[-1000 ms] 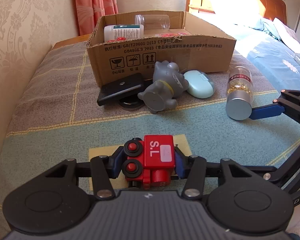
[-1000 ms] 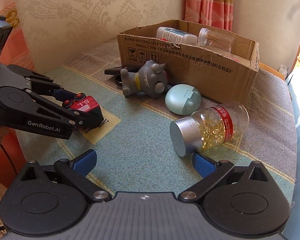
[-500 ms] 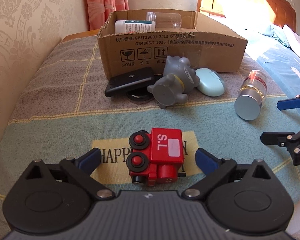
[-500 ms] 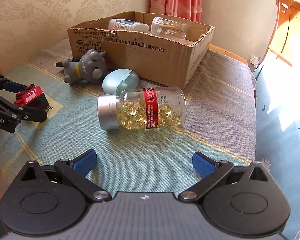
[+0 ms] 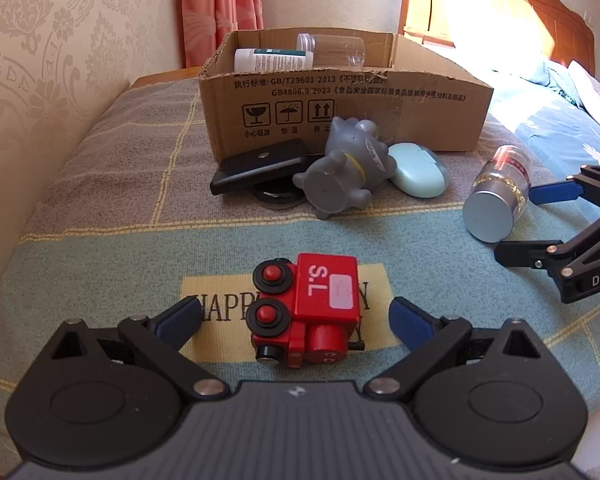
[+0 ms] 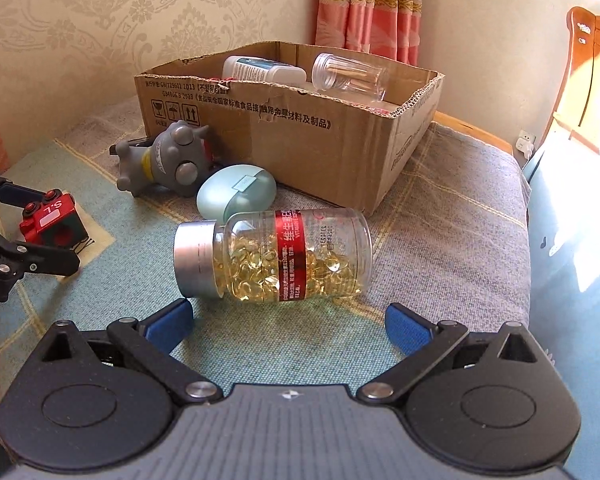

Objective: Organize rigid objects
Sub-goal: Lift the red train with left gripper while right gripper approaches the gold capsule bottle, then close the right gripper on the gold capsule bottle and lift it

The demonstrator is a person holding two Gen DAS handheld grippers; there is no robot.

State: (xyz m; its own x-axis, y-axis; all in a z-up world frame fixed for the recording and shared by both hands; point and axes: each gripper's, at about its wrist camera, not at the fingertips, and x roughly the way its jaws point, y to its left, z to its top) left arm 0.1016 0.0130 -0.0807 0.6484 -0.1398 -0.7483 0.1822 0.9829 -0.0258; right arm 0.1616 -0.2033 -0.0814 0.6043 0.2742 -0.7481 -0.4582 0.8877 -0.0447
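A red toy train (image 5: 316, 308) marked "S.L" lies on its side on the yellow patch of the blanket. My left gripper (image 5: 294, 318) straddles it, its jaws closing, and both blue pads still stand clear of the toy. A clear pill bottle (image 6: 284, 256) with a silver cap and red label lies on its side just ahead of my right gripper (image 6: 288, 322), which is open with nothing between its fingers. In the left wrist view the same bottle (image 5: 496, 200) shows cap-first, with the right gripper (image 5: 536, 222) beside it.
A cardboard box (image 5: 340, 100) stands at the back and holds a white bottle (image 5: 272, 60) and a clear jar (image 5: 332, 50). In front of it lie a grey toy figure (image 5: 348, 168), a mint case (image 5: 418, 176) and a black flat case (image 5: 260, 164). A bed edge runs along the right.
My left gripper let go of the red train and opened wide, then narrowed slightly. My right gripper swung from the cap end to face the pill bottle's side.
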